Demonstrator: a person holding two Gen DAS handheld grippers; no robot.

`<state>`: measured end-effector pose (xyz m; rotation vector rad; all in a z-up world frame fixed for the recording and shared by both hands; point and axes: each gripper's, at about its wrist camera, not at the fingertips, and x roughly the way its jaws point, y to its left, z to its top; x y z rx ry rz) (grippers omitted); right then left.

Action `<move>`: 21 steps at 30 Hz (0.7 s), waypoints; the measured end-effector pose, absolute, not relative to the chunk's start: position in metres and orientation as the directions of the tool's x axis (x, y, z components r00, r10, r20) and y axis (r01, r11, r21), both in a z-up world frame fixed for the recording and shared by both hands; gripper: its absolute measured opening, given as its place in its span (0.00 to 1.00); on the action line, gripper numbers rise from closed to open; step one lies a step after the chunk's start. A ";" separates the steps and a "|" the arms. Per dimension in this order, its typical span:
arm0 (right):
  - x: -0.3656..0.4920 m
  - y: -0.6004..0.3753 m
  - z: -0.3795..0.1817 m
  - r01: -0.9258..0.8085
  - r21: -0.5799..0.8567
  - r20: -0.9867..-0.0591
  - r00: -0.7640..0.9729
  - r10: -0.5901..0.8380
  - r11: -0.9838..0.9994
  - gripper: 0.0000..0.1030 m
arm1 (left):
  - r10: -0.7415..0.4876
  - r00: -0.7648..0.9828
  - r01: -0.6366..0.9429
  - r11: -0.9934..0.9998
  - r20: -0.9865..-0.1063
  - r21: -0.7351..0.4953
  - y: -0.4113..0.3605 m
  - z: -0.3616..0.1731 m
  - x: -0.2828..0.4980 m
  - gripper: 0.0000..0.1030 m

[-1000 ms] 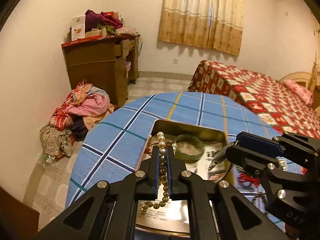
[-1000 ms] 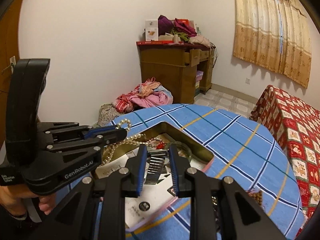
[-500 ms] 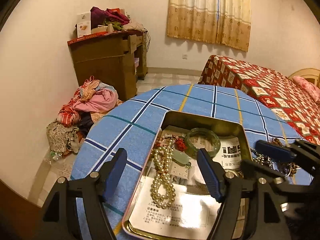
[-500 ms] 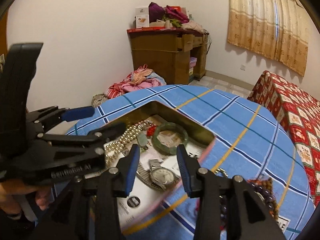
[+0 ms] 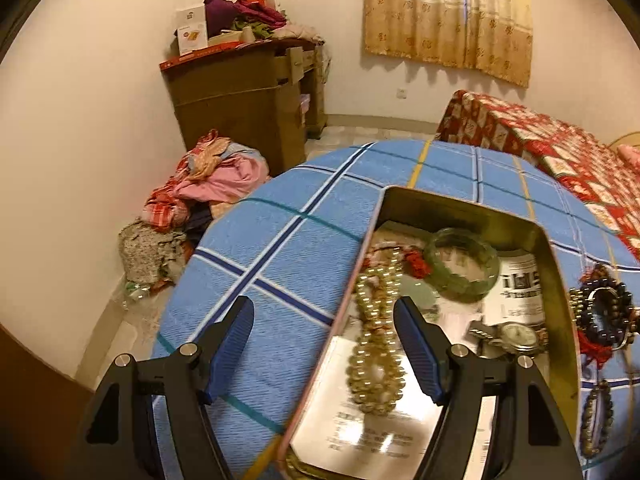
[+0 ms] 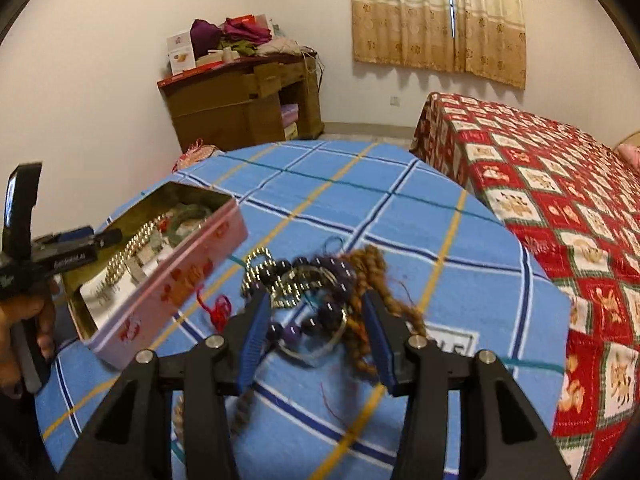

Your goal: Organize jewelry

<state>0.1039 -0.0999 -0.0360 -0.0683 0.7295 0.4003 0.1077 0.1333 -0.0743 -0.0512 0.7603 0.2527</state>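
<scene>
An open pink tin [image 6: 168, 280] sits on the blue checked tablecloth [image 6: 400, 224]; its gold rim [image 5: 560, 280] also shows in the left wrist view. Inside lie a pearl necklace [image 5: 376, 356], a green bangle [image 5: 462, 266] and a watch [image 5: 516, 334]. My left gripper [image 5: 324, 352] is open and empty, over the tin's left wall. My right gripper [image 6: 316, 340] is open above a tangled pile of bead bracelets and metal bangles [image 6: 316, 288] lying beside the tin.
A bed with a red patterned cover [image 6: 560, 184] stands right of the table. A brown cabinet [image 5: 244, 100] piled with clutter is at the back wall, with a heap of clothes [image 5: 208, 184] on the floor. More beads [image 5: 604, 312] lie right of the tin.
My left gripper opened and dropped the pearl necklace into the tin. My right gripper let the watch go into the tin, opened wider and swung right over the pile.
</scene>
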 end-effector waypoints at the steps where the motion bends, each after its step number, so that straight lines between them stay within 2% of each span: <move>1: 0.102 -0.100 -0.036 -0.382 0.069 -0.659 0.676 0.330 0.921 0.49 | 0.206 0.698 -0.246 0.968 -0.686 0.040 0.133 -0.074 0.106 0.70; 7: 0.104 -0.109 -0.046 -0.351 0.060 -0.673 0.677 0.297 0.934 0.43 | 0.179 0.745 -0.207 0.978 -0.642 0.033 0.106 -0.061 0.084 0.70; 12: 0.094 -0.094 -0.041 -0.436 0.074 -0.654 0.657 0.374 0.897 0.42 | 0.139 0.765 -0.170 0.985 -0.629 0.011 0.084 -0.054 0.075 0.70; 19: 0.094 -0.039 -0.048 -0.561 -0.035 -0.691 0.612 0.386 0.827 0.42 | 0.126 0.752 -0.161 0.987 -0.647 0.005 0.078 -0.058 0.071 0.70; 21: 0.098 -0.031 -0.053 -0.566 -0.067 -0.711 0.605 0.358 0.822 0.38 | 0.123 0.749 -0.160 0.987 -0.651 0.002 0.079 -0.060 0.072 0.70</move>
